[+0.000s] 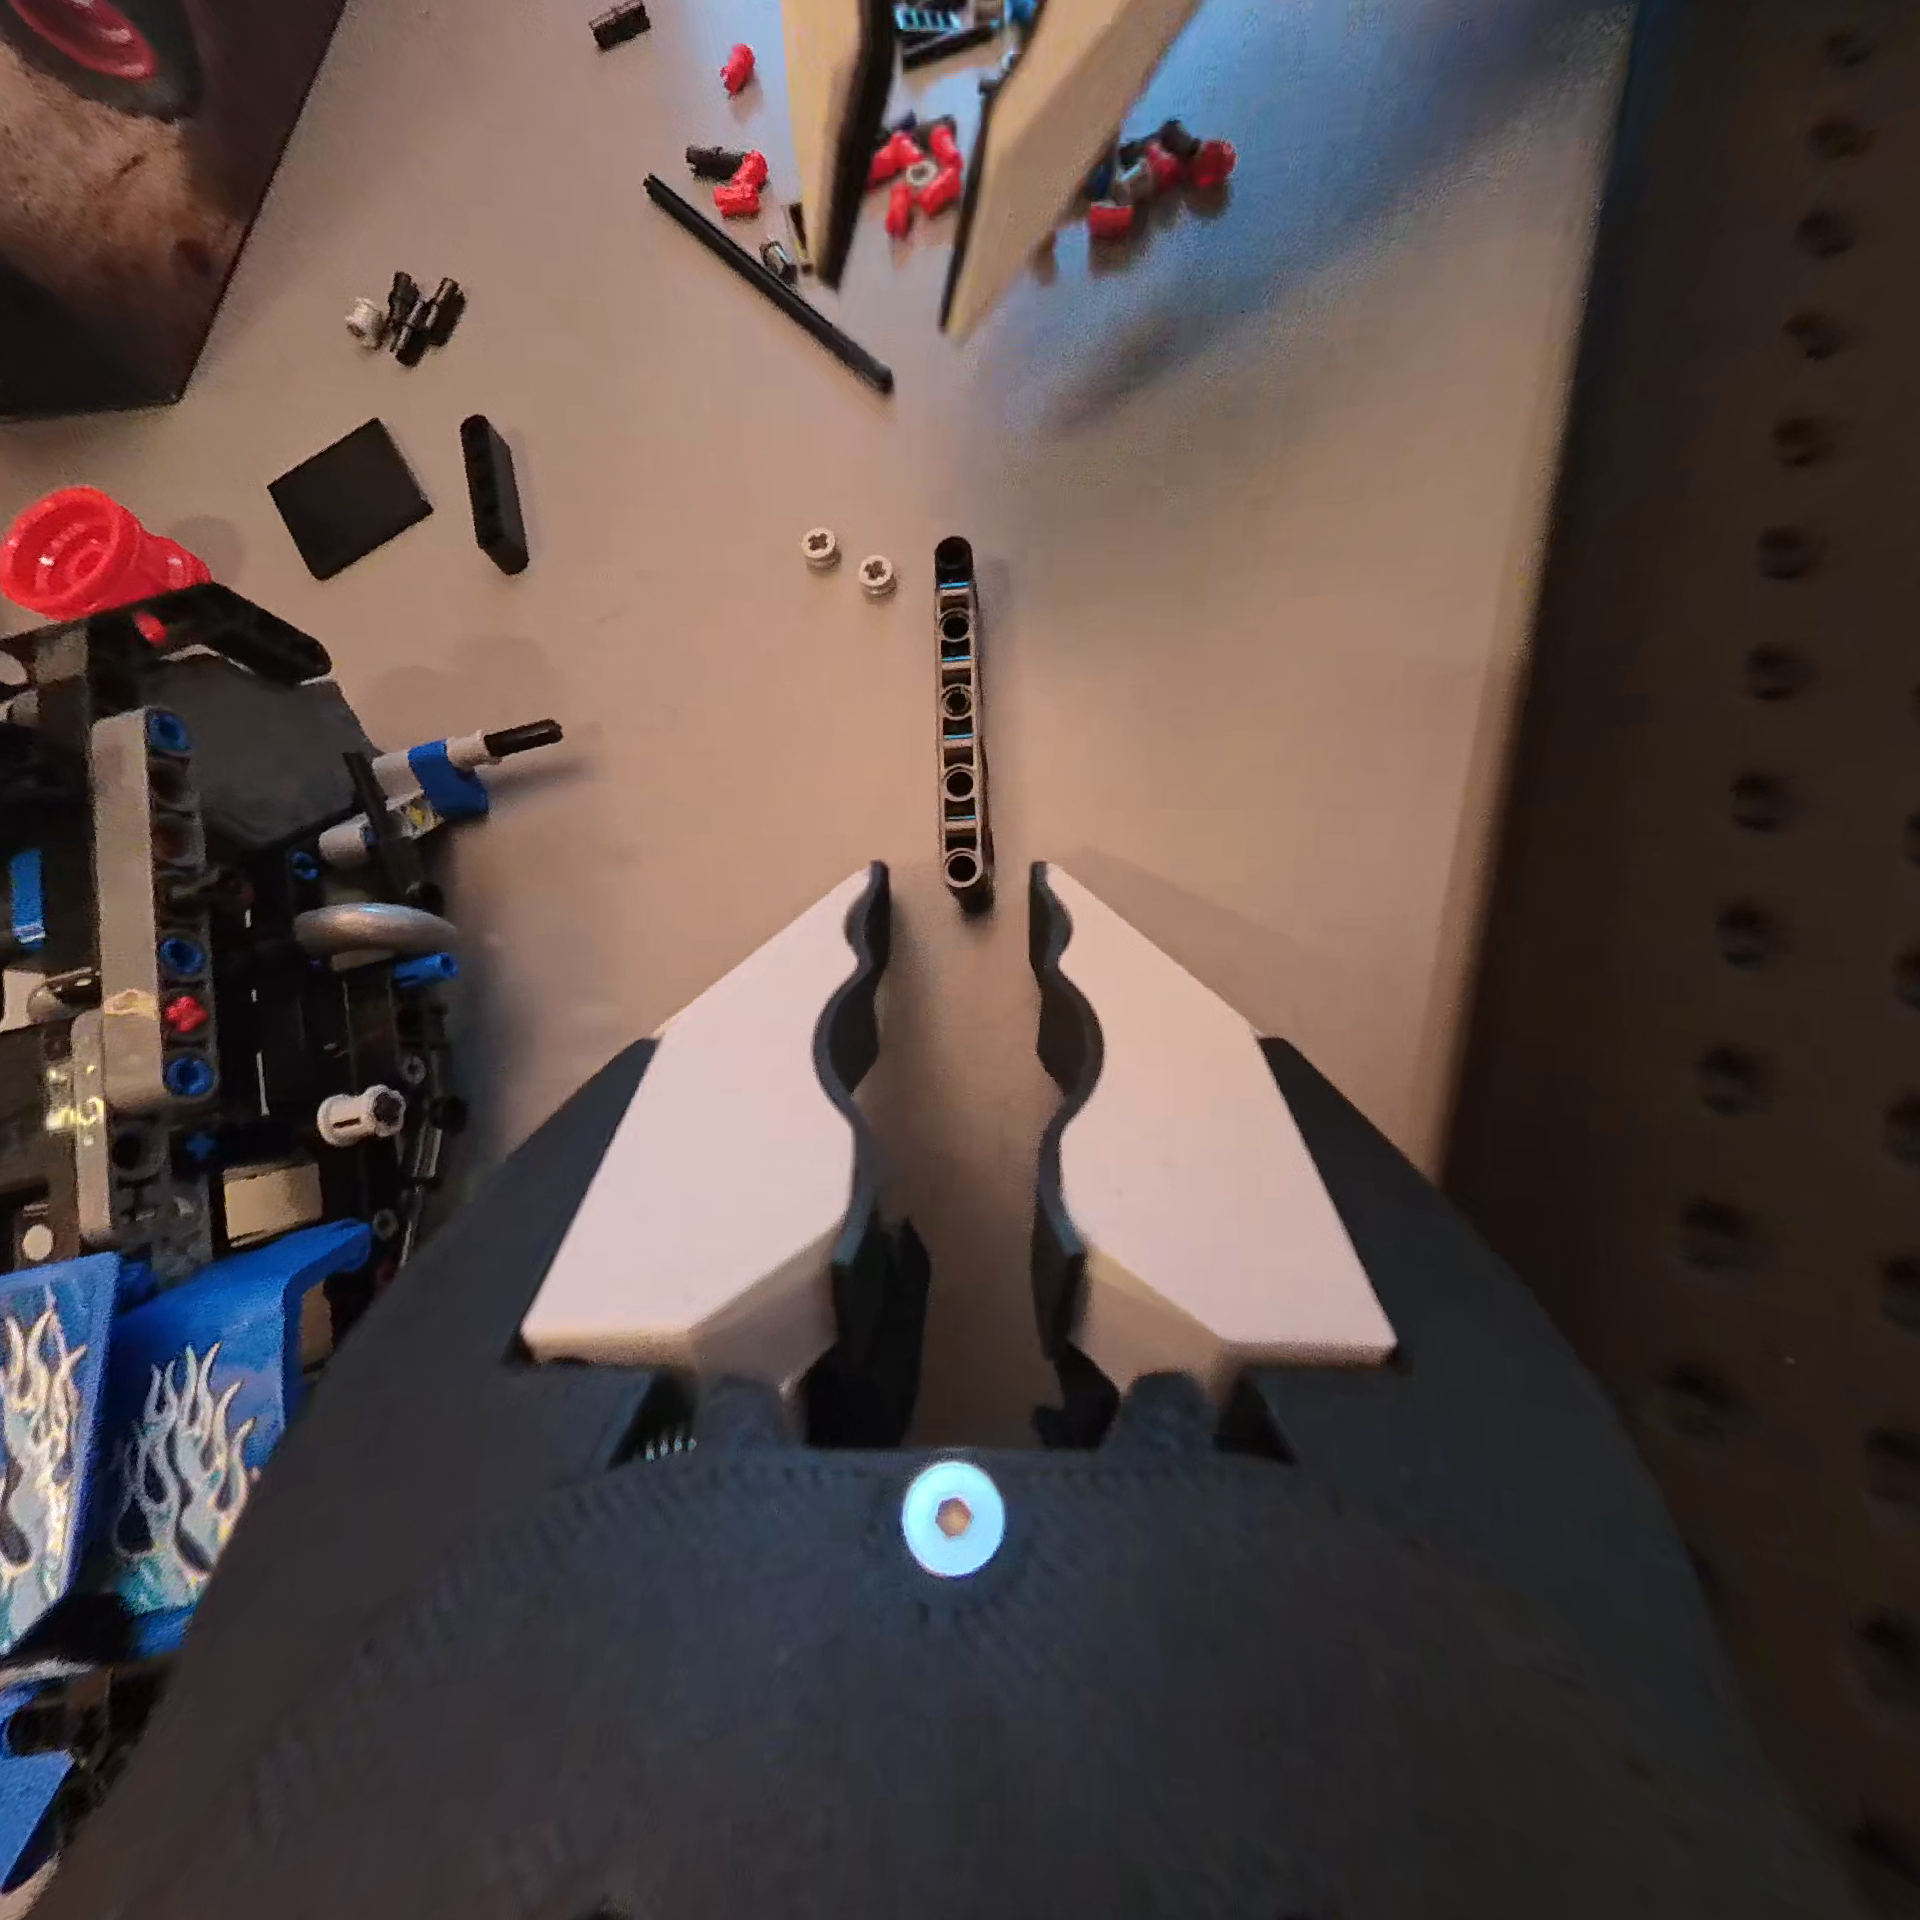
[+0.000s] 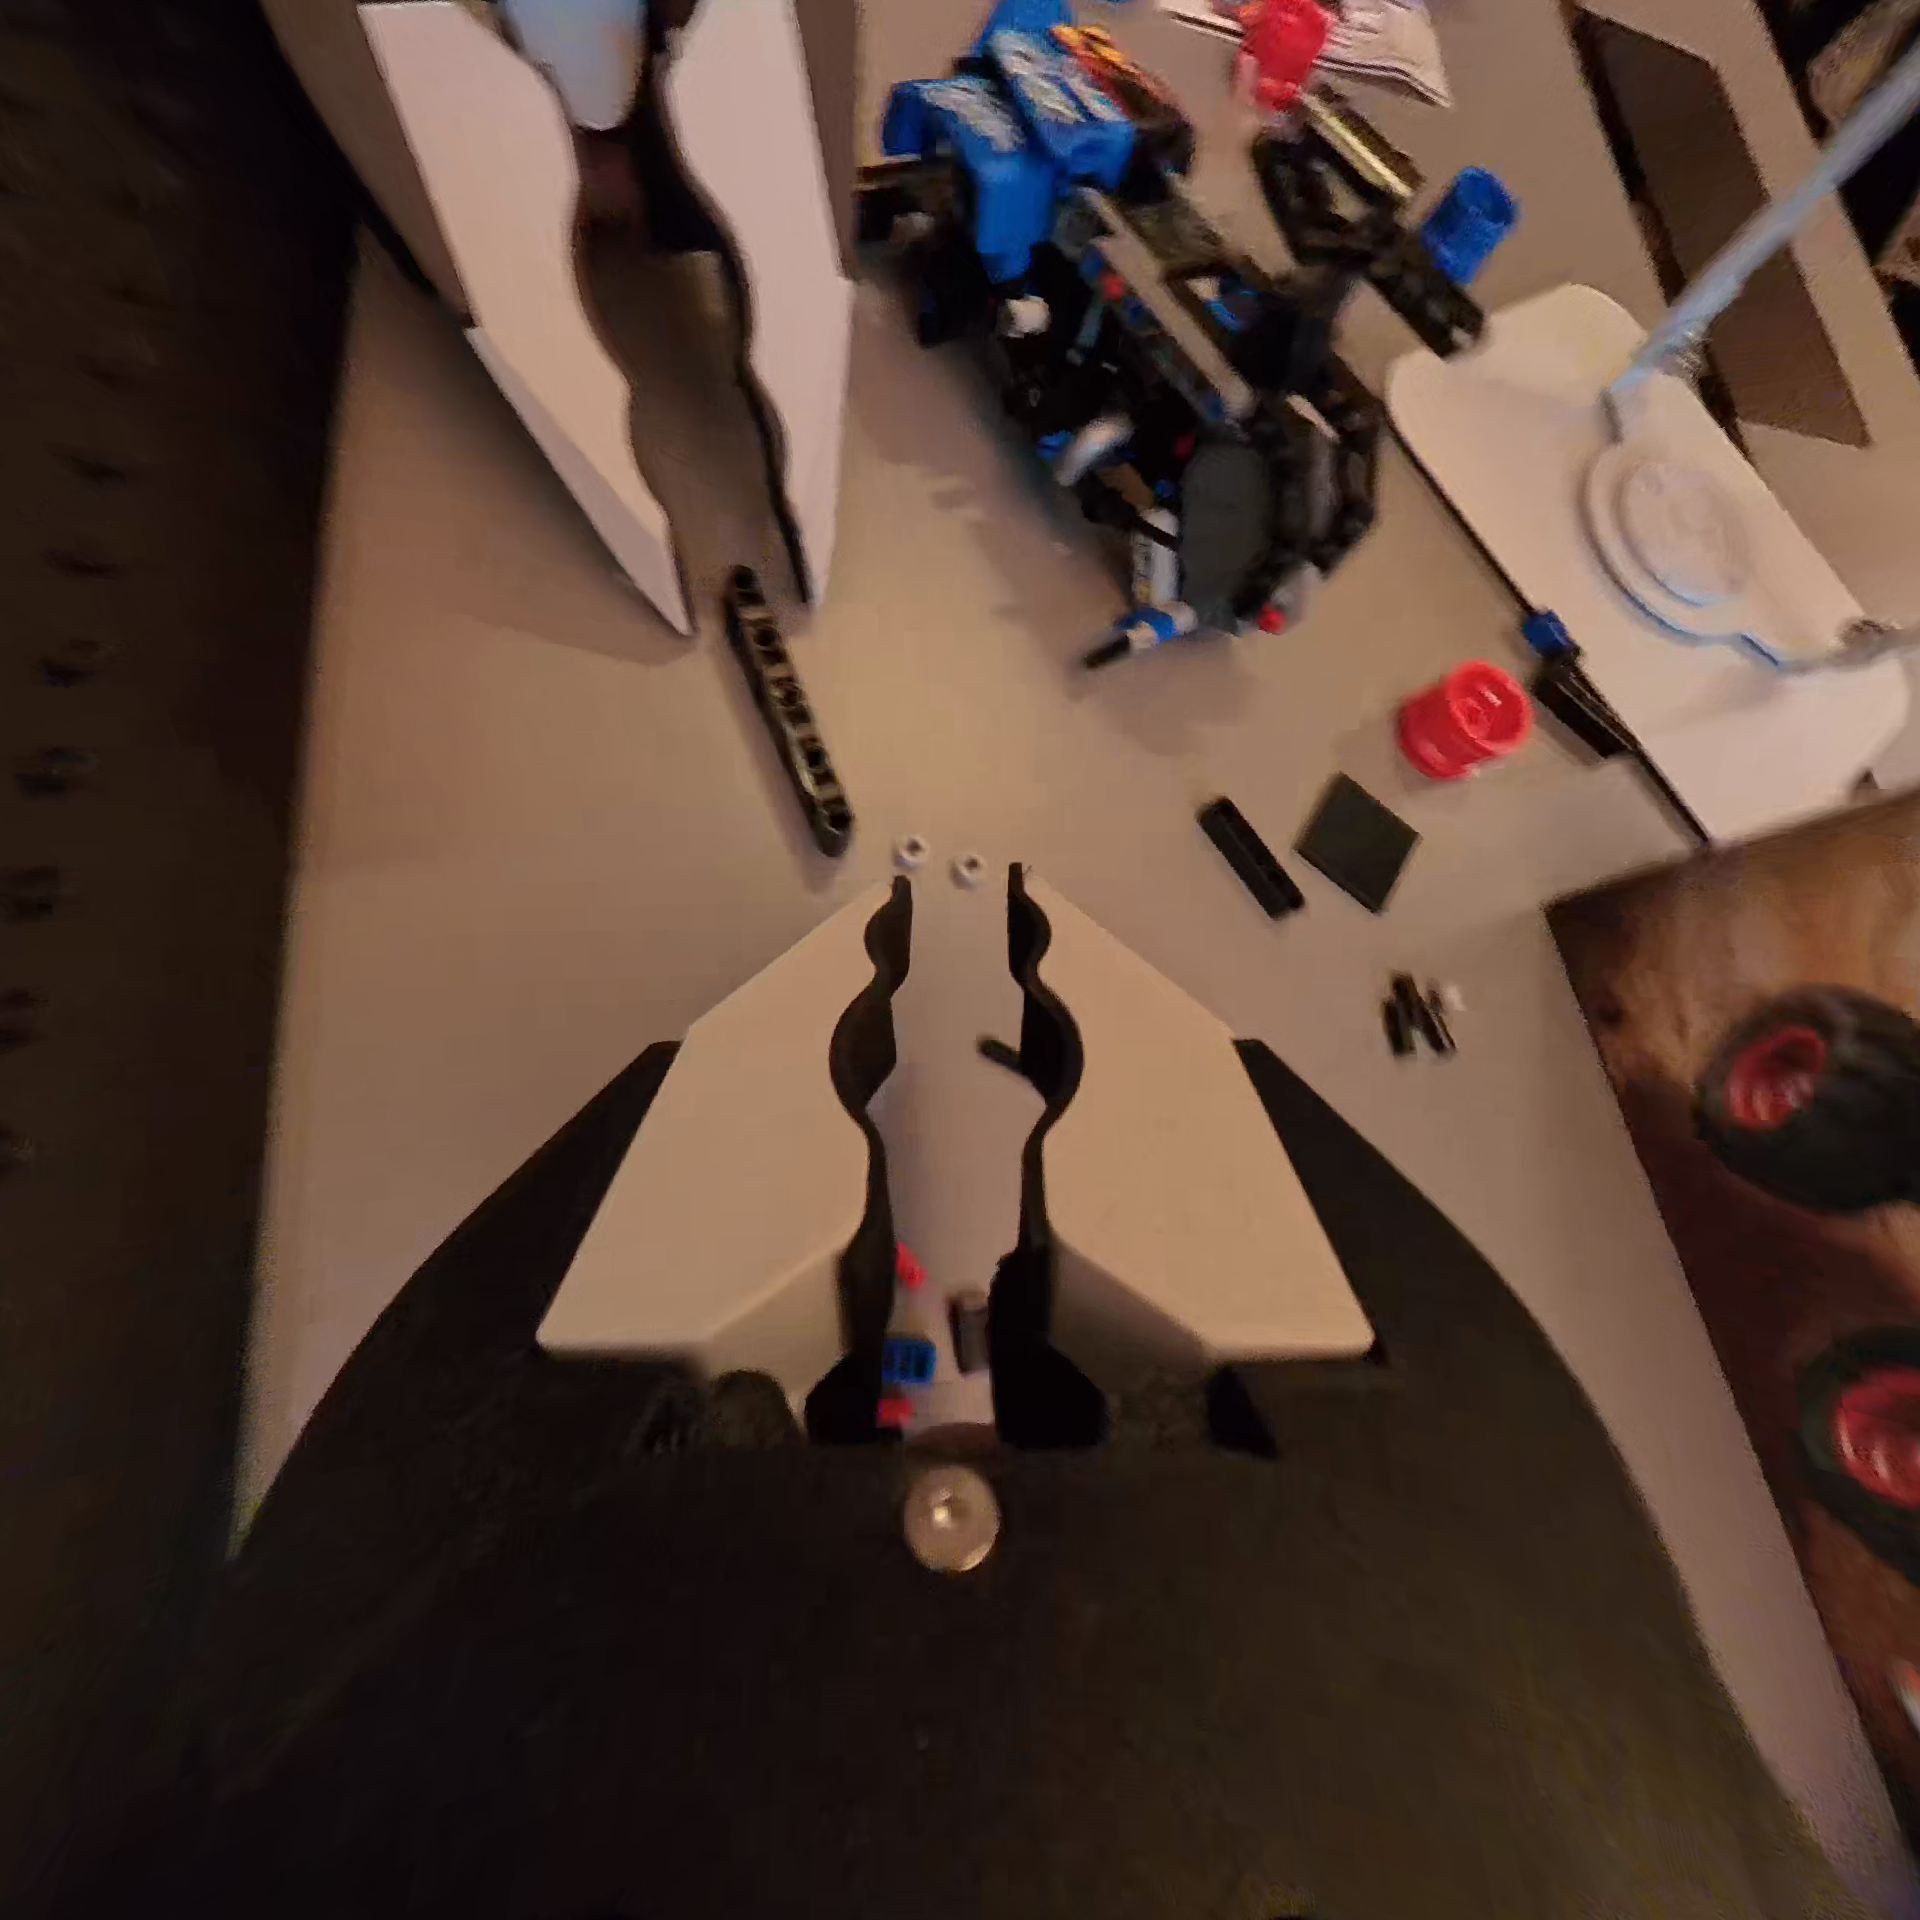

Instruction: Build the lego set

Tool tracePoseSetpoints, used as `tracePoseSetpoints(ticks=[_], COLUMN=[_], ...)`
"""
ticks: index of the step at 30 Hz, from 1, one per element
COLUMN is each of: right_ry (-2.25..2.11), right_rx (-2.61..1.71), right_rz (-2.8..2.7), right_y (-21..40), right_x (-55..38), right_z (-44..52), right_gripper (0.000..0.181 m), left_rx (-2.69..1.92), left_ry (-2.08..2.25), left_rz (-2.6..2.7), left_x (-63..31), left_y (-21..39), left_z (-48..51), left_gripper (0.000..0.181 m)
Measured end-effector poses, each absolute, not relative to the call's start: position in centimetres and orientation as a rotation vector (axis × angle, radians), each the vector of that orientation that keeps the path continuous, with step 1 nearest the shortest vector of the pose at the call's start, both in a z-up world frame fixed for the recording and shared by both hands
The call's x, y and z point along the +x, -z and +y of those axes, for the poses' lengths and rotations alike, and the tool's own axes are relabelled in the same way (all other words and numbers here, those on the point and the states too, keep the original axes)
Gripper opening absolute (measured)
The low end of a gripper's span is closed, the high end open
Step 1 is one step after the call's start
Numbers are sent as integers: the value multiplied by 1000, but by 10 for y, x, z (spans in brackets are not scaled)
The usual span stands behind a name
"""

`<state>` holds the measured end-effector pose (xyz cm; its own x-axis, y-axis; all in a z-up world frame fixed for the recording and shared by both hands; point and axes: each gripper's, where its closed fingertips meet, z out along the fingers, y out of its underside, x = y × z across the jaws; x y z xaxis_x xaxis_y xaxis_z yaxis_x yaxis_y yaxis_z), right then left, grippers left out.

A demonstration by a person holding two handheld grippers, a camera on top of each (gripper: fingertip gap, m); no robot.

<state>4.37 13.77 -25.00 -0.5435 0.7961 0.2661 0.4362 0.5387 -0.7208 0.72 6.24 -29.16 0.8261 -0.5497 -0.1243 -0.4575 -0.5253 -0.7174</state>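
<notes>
A long black beam with holes (image 1: pixel 961 717) lies flat on the grey table, just beyond my left gripper (image 1: pixel 958 883), which is open and empty, its tips either side of the beam's near end. Two small grey bushes (image 1: pixel 850 558) lie left of the beam's far end. The half-built blue and black vehicle (image 1: pixel 197 956) stands at the left. In the right wrist view my right gripper (image 2: pixel 958 883) is open and empty just short of the two grey bushes (image 2: pixel 938 860). The beam (image 2: pixel 790 717), the left gripper (image 2: pixel 727 603) and the vehicle (image 2: pixel 1132 343) also show there.
A short black beam (image 1: pixel 494 494), a black square tile (image 1: pixel 348 497), a long black axle (image 1: pixel 764 281) and red and black pins (image 1: pixel 914 171) lie farther off. A red wheel hub (image 2: pixel 1463 719) and a white lamp base (image 2: pixel 1662 540) are on the right. The printed box (image 2: pixel 1766 1195) lies right. My hands' fingertips stand some 10 centimetres from each other. My right tips are roughly 12 centimetres from the black square tile (image 1: pixel 348 497). My right wrist view (image 2: pixel 1354 833) looks at it from another angle.
</notes>
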Motion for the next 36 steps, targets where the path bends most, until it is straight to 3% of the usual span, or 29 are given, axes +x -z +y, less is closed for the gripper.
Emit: tracePoseSetpoints(ticks=[12, 23, 36], right_ry=[-590, -502, -532], right_rx=[-1388, -1410, -1473], right_rz=[-2060, -2193, -2064], right_y=[257, 282, 271], right_x=[73, 61, 69], right_z=[229, 237, 259], right_gripper=[17, 15, 11], left_rx=[-2207, -2209, -2211], left_ry=[131, 144, 139], left_rz=[745, 738, 736], left_x=[10, 11, 11], left_y=[291, 291, 291], left_z=[64, 65, 65], left_gripper=[29, 28, 28])
